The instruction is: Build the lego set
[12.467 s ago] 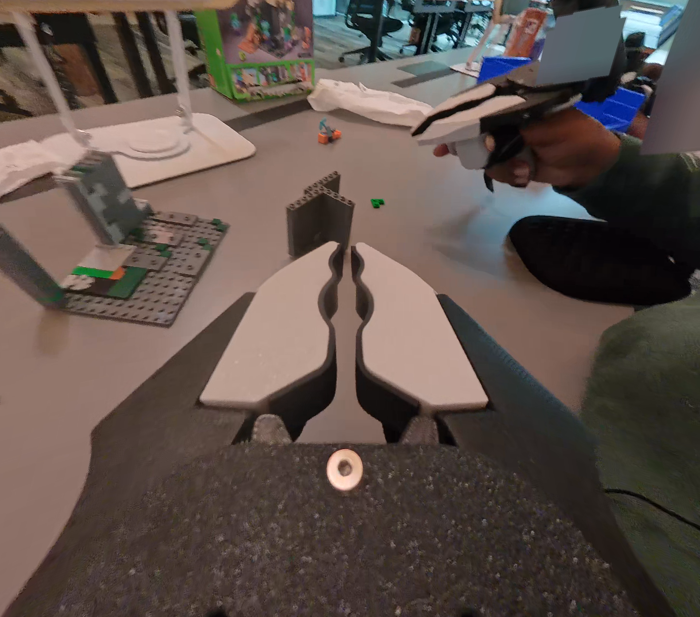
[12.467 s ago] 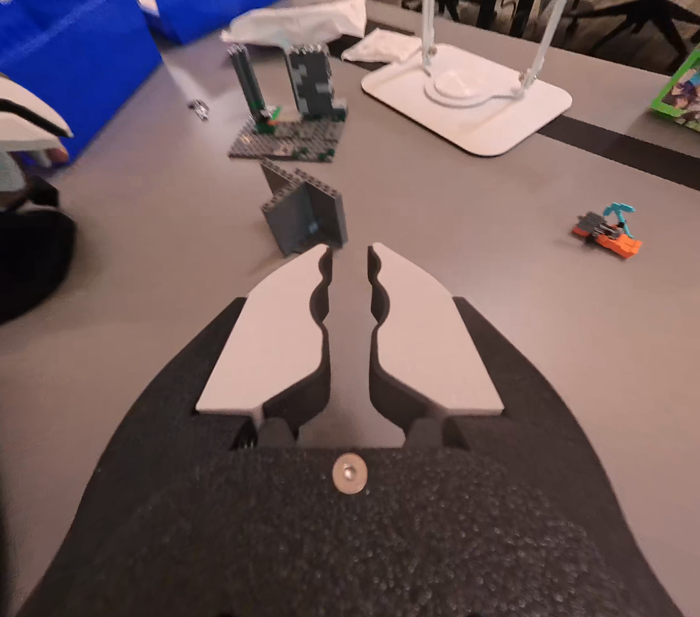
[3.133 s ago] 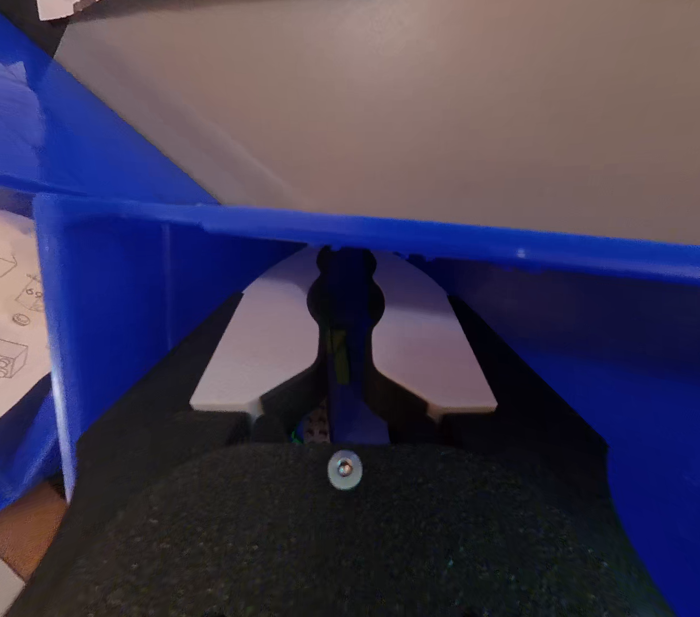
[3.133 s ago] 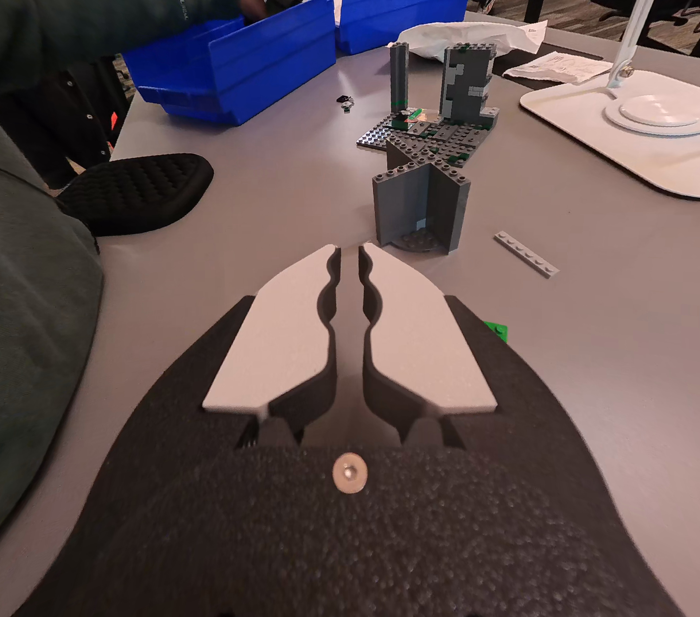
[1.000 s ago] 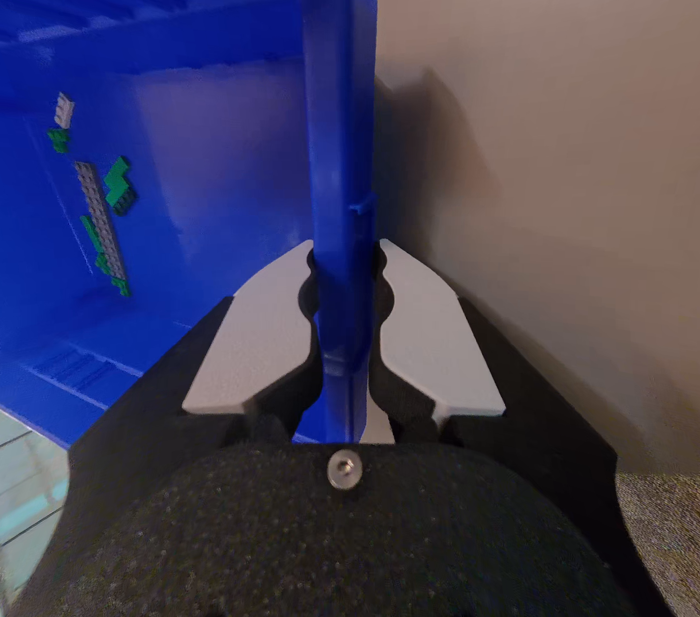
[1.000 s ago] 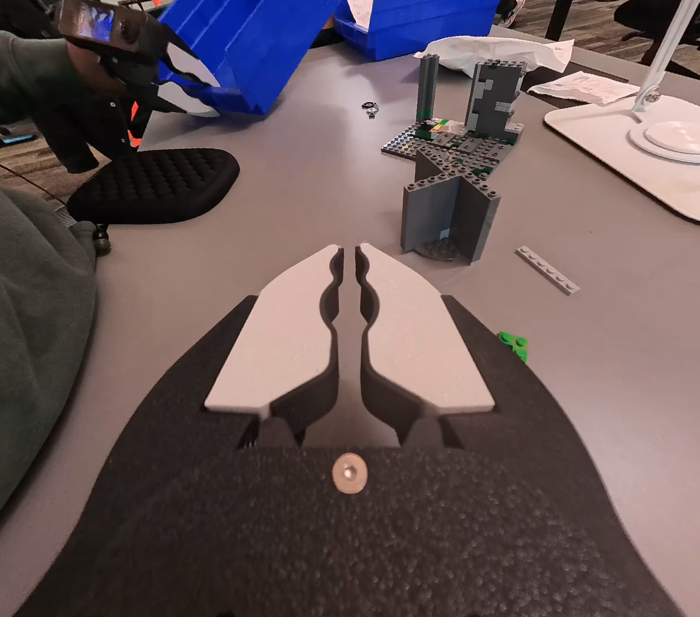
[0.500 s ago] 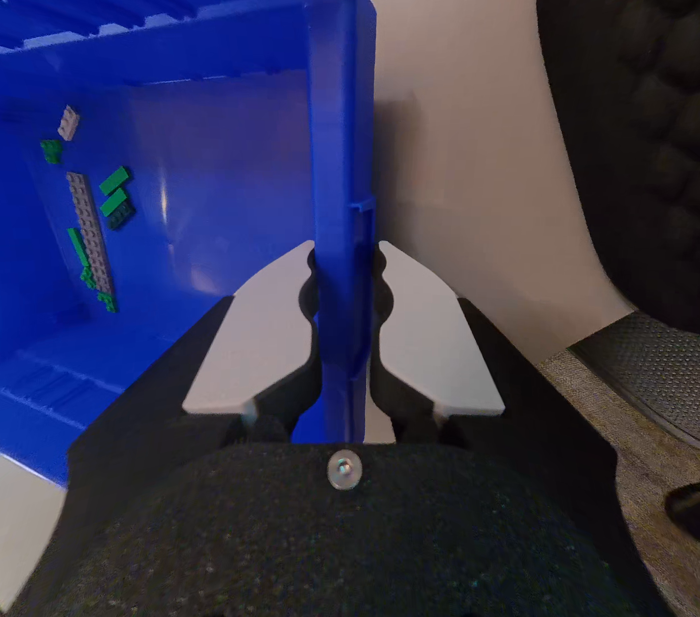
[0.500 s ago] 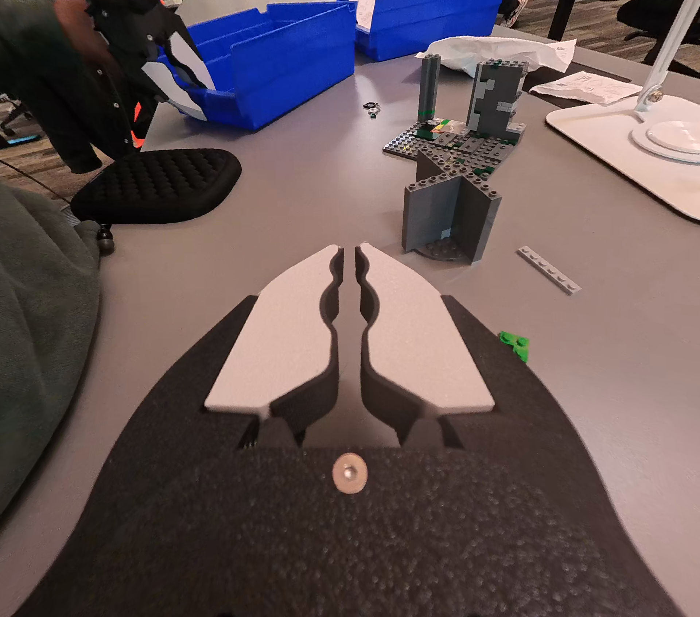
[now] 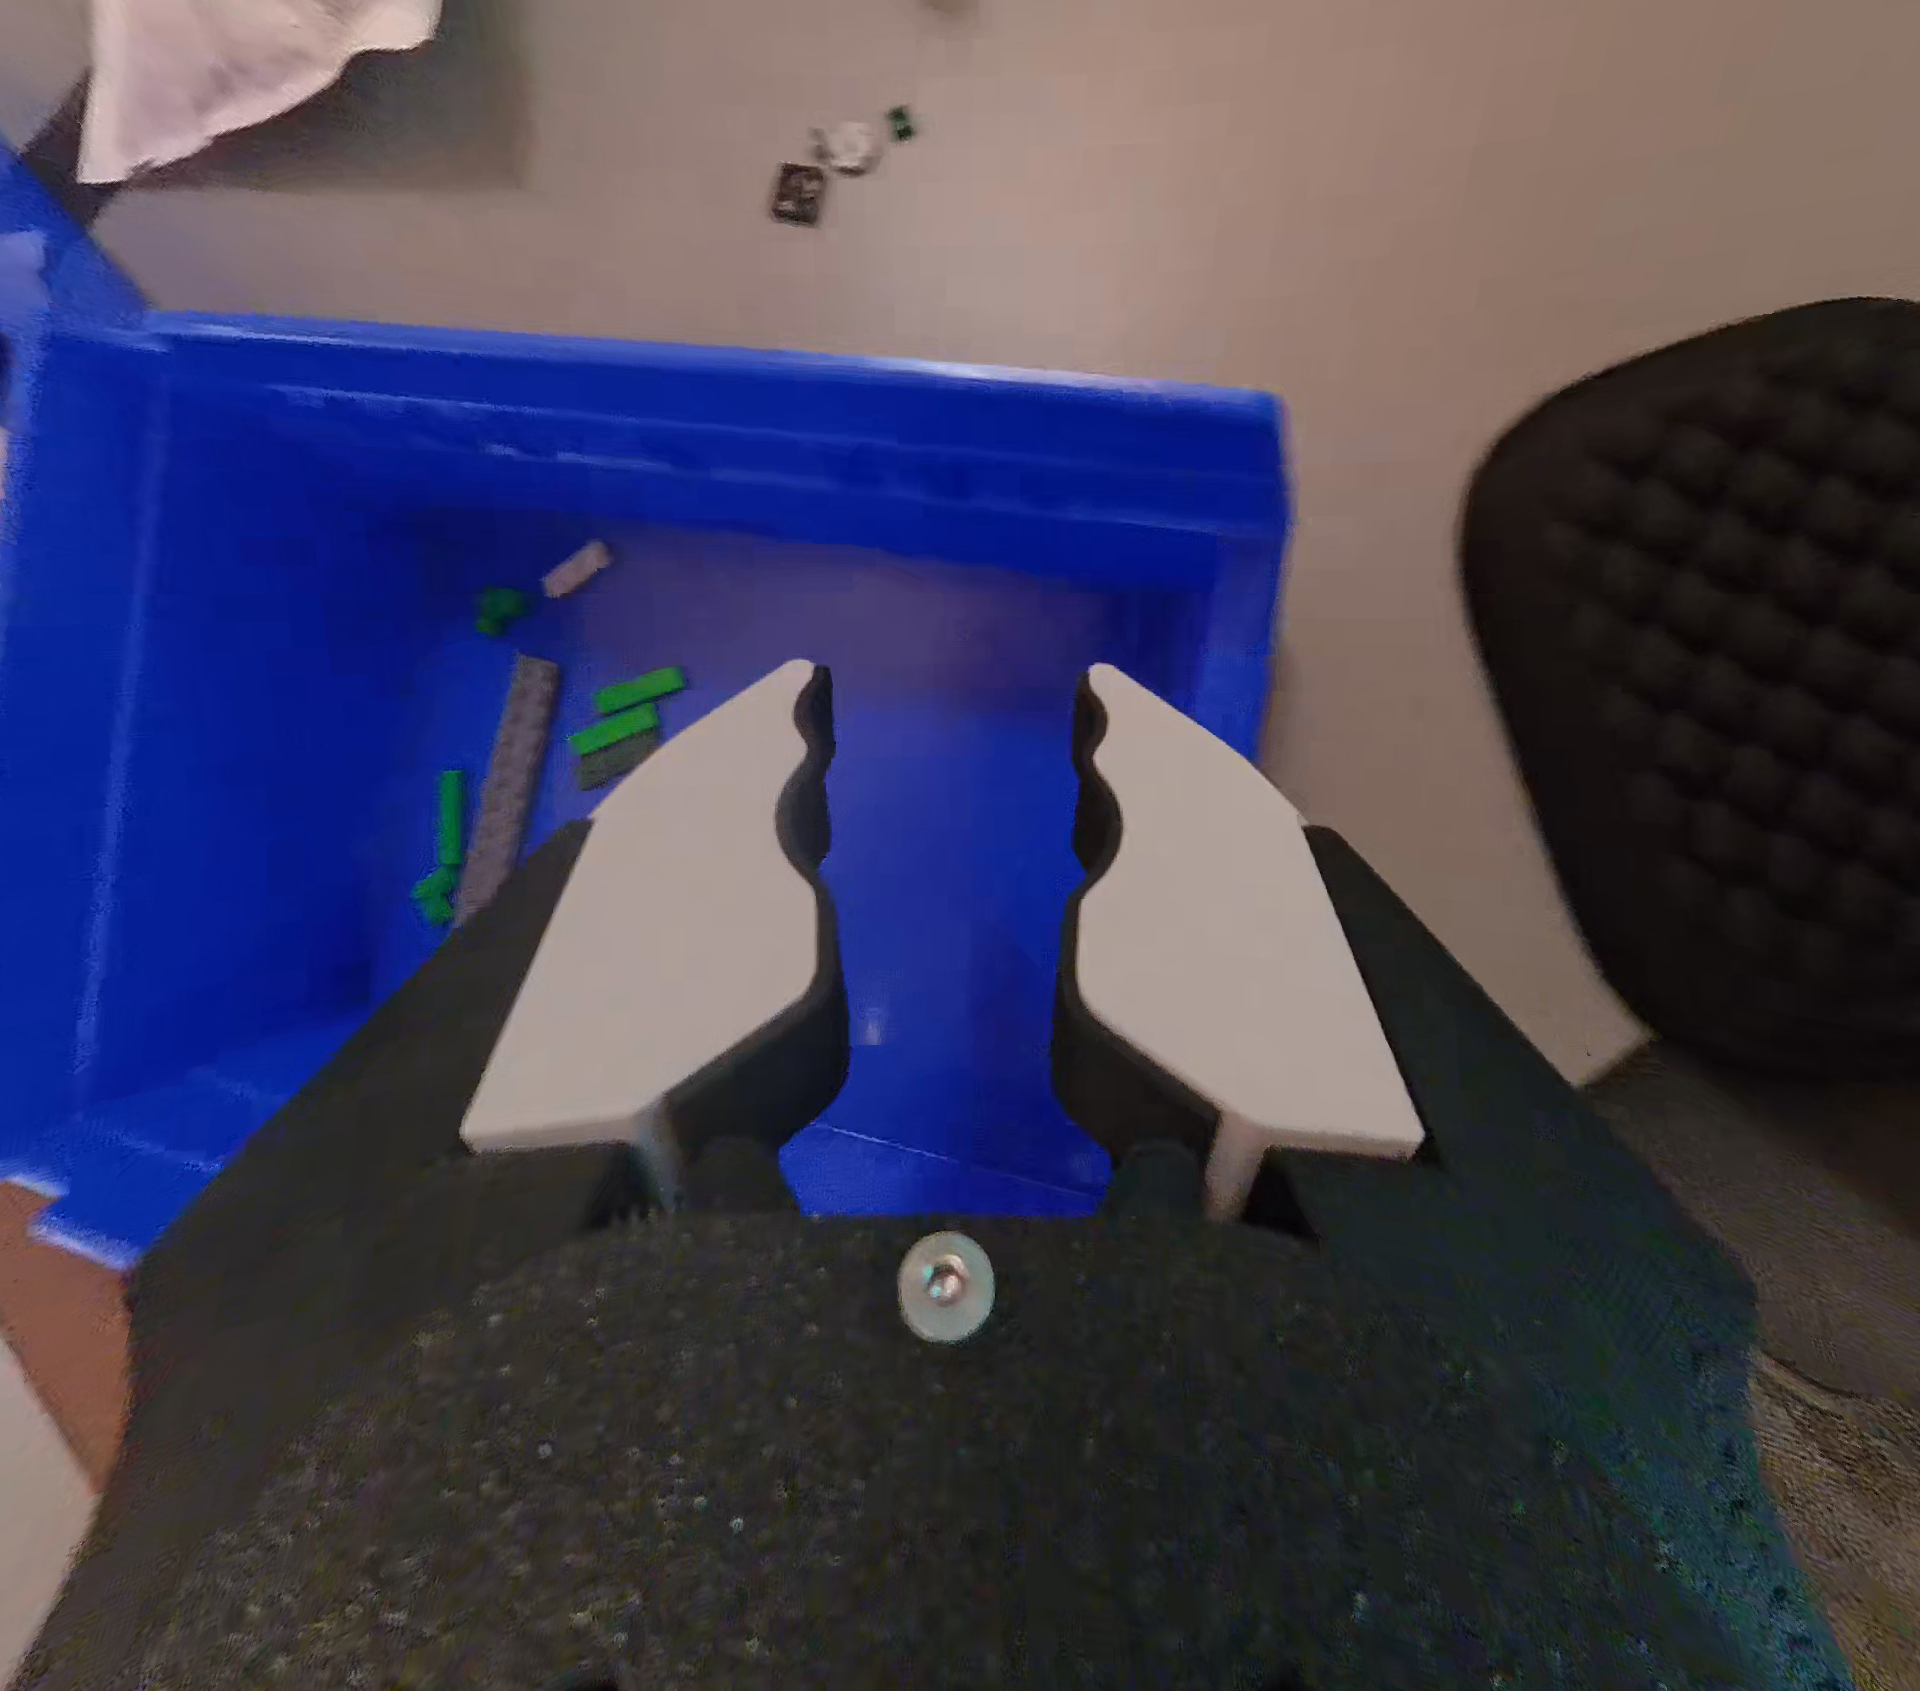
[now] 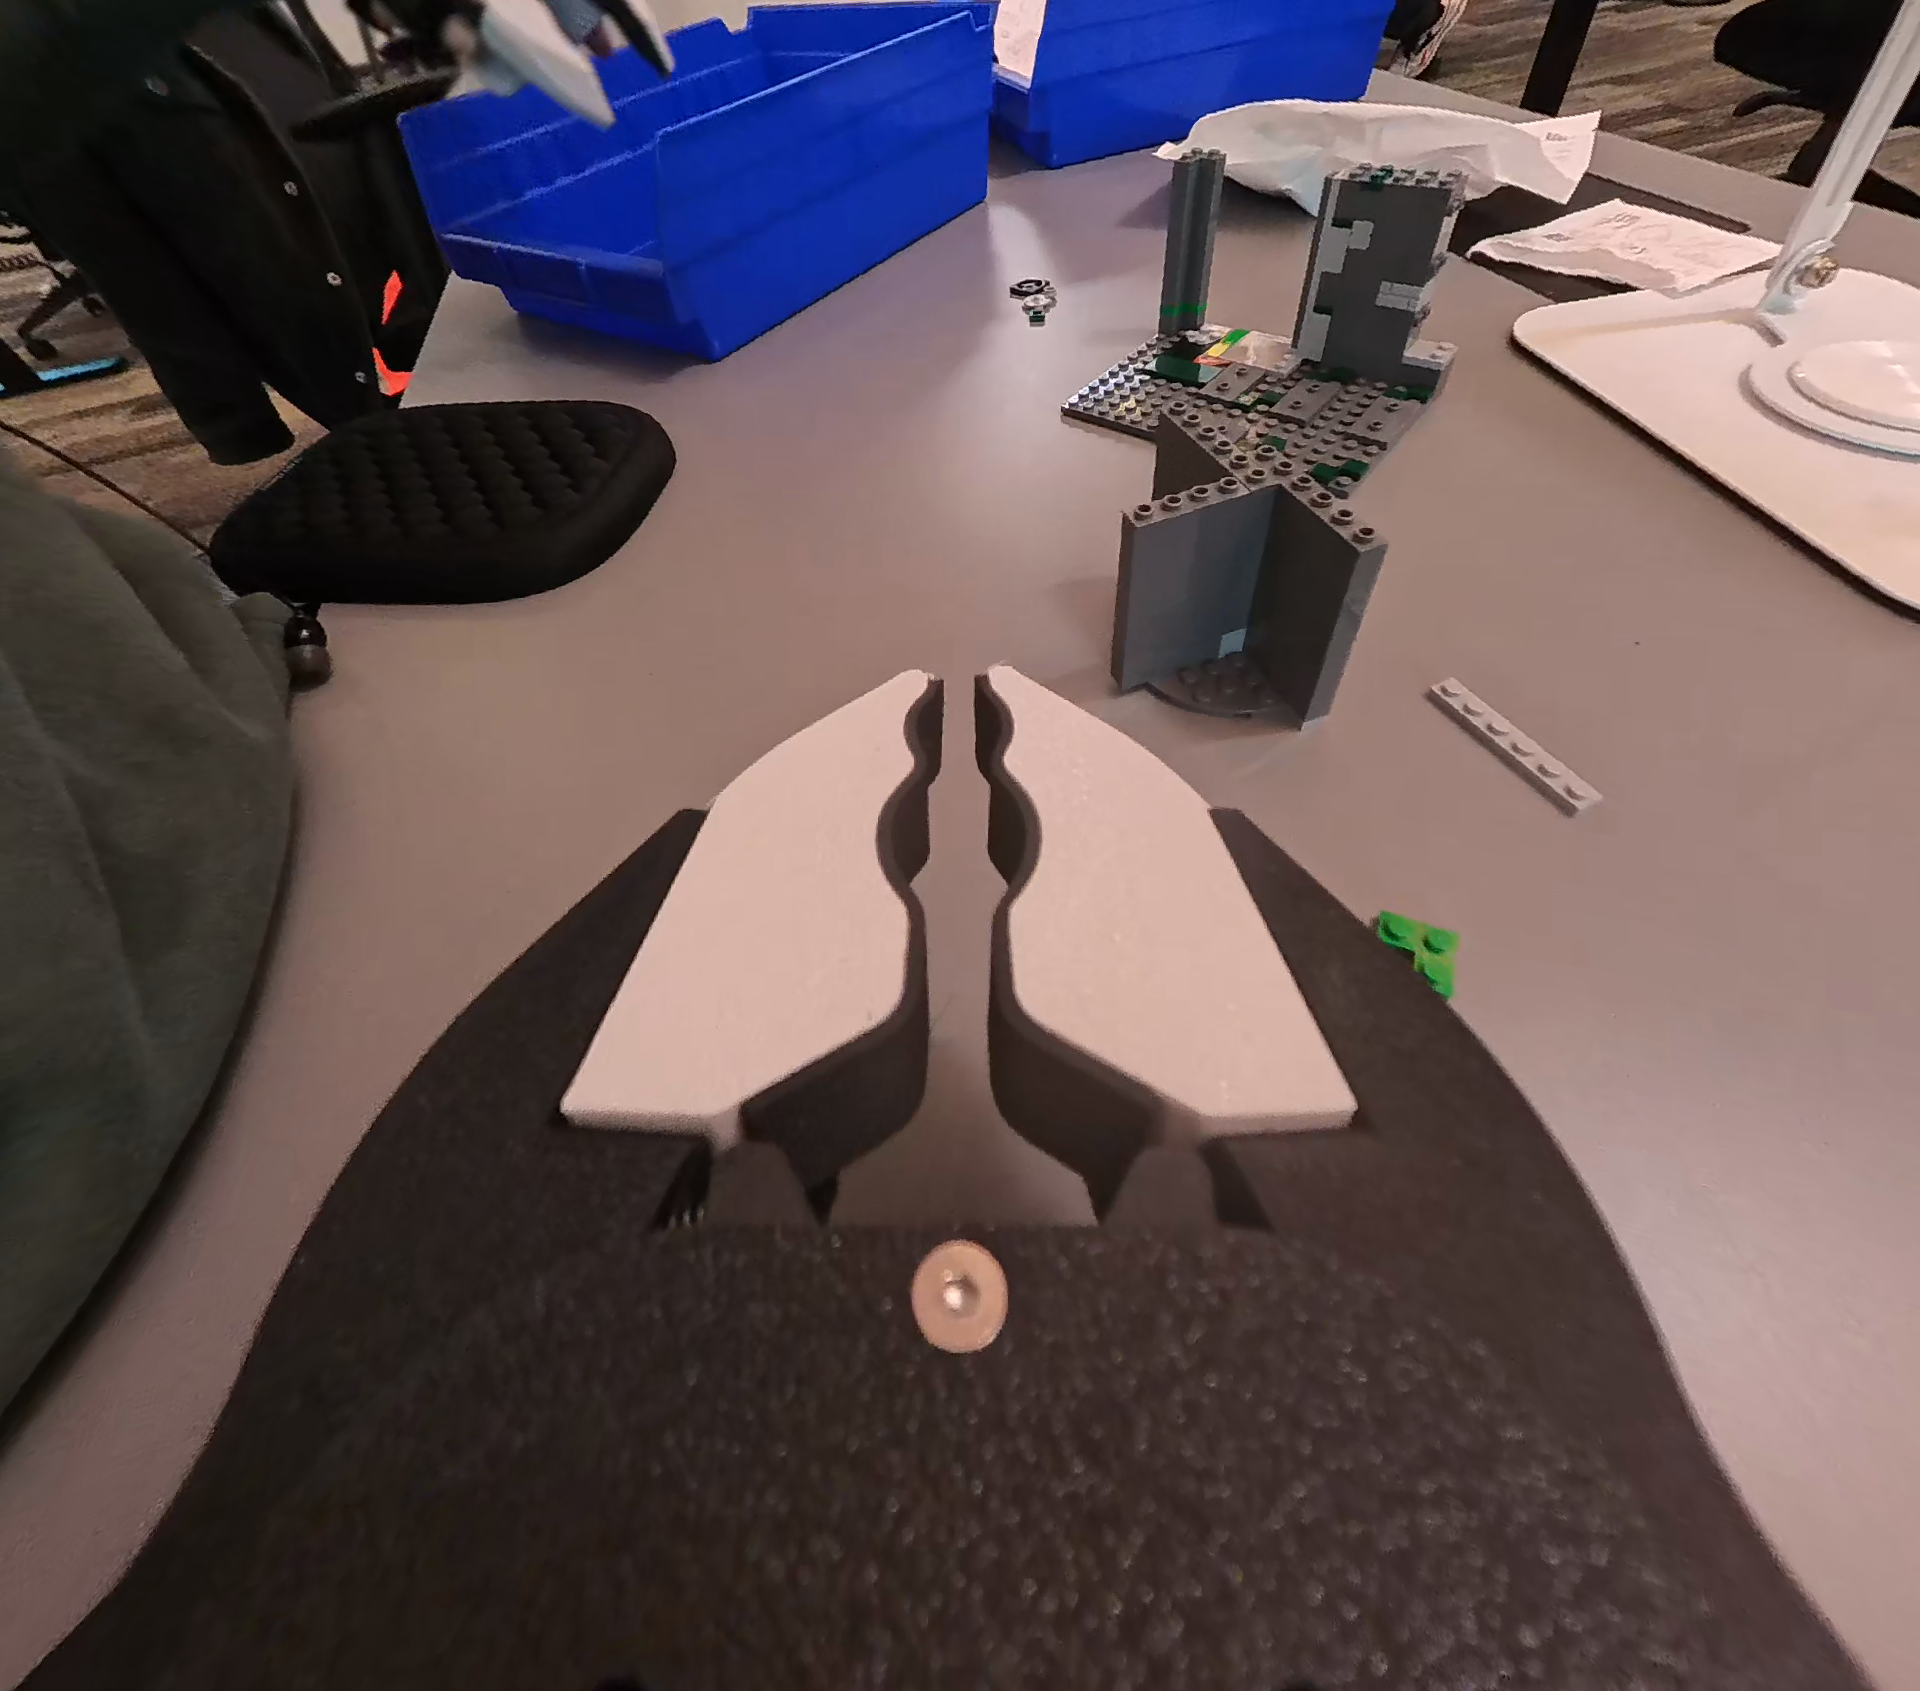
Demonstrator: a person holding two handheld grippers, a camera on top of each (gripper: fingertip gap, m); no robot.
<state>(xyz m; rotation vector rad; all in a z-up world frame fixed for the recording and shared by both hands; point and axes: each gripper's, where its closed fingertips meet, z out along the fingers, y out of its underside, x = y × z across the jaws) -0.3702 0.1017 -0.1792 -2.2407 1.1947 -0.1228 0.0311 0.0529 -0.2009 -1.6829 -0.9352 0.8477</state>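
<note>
My left gripper (image 9: 948, 685) hangs wide open and empty above the blue plastic bin (image 9: 717, 405), loose green and grey lego pieces (image 9: 520, 768) at its left. My right gripper (image 10: 958, 685), nearly closed, holds nothing, near the grey lego wall section (image 10: 1242, 602).
</note>
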